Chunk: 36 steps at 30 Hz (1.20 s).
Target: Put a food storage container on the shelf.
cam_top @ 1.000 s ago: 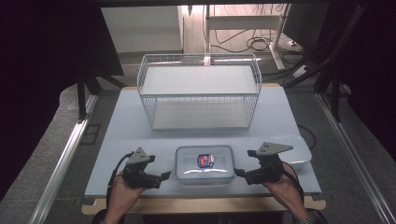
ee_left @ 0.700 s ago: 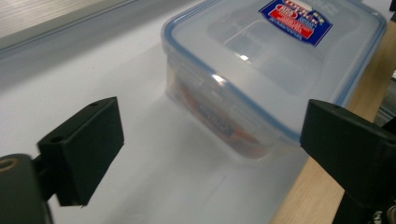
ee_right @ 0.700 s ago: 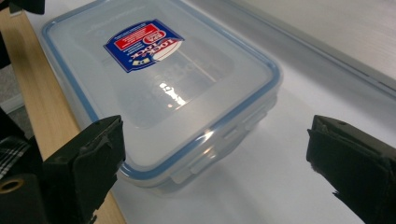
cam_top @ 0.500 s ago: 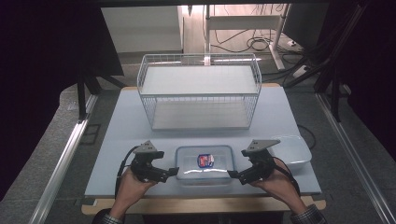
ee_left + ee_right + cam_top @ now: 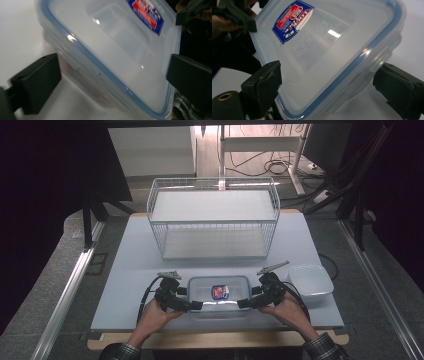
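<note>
Left gripper [image 5: 196, 305]: jaws just opened wide, straddling the lidded container [image 5: 218, 295]'s left end, not pressing. Right gripper [image 5: 244, 303]: I hold it wide at the right end. Container: near table edge, centre. Step: bracketing; next, close both evenly. Far: wire basket [image 5: 215, 217].

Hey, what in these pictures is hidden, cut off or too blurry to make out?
- Container contents: a reddish blur through the wall in the left gripper view; the frosted lid hides them in the right gripper view.
- Label text: too small in the high view; cut by the top edge in the left gripper view.
- Whether the left gripper or right gripper touches the container: the jaws stand beside its corners; contact is unclear.
- Basket interior: the mesh blurs it in the high view.
</note>
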Each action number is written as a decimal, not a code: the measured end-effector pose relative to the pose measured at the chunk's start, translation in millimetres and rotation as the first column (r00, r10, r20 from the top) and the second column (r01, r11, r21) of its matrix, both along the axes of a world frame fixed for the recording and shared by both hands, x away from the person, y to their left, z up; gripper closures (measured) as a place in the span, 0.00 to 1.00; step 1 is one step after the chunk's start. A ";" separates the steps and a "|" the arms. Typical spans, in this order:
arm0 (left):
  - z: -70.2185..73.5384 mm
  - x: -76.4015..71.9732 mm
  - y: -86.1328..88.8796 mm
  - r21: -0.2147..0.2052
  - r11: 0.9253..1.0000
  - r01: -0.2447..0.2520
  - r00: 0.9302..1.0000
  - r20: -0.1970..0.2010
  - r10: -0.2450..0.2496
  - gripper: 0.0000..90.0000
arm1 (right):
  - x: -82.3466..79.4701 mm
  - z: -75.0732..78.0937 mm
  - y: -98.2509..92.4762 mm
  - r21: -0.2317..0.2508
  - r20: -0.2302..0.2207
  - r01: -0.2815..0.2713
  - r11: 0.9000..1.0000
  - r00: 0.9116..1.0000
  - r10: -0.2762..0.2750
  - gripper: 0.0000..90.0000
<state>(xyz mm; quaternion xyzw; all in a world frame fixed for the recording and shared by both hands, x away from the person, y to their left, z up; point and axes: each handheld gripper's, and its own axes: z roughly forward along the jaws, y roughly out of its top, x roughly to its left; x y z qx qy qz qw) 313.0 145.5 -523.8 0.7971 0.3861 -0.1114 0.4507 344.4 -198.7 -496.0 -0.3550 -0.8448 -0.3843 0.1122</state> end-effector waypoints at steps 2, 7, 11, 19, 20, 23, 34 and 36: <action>1.8 -2.7 1.4 0.003 1.000 -0.001 1.000 -0.009 0.001 0.01 | 1.1 -0.9 -1.5 0.009 -0.028 0.010 1.000 1.000 -0.010 0.13; 7.3 -7.8 6.9 -0.002 1.000 -0.030 0.999 -0.037 0.030 0.18 | 0.4 1.8 -6.8 0.015 -0.104 0.054 0.998 0.993 -0.052 0.23; 6.4 -17.7 12.9 -0.045 0.996 -0.072 0.995 -0.070 0.069 0.31 | -3.6 2.1 -15.5 0.051 -0.157 0.077 0.996 0.985 -0.068 0.36; 10.6 -23.4 22.4 -0.101 0.987 -0.124 0.990 -0.077 0.116 0.48 | -10.7 7.5 -23.4 0.085 -0.164 0.126 0.988 0.980 -0.111 0.49; 13.3 -24.2 24.2 -0.107 0.983 -0.149 0.988 -0.050 0.144 0.50 | -11.2 8.9 -24.6 0.100 -0.167 0.145 0.984 0.978 -0.127 0.54; 16.4 -23.8 25.3 -0.111 0.978 -0.178 0.984 -0.026 0.177 0.55 | -13.6 13.5 -24.1 0.107 -0.122 0.147 0.983 0.983 -0.134 0.57; 29.3 -26.6 23.9 -0.118 0.972 -0.205 0.976 0.048 0.212 0.57 | -17.9 26.0 -19.8 0.131 0.026 0.173 0.976 0.984 -0.178 0.55; 34.8 -26.2 24.6 -0.119 0.971 -0.206 0.974 0.067 0.215 0.57 | -17.5 29.9 -19.6 0.143 0.040 0.174 0.974 0.983 -0.181 0.55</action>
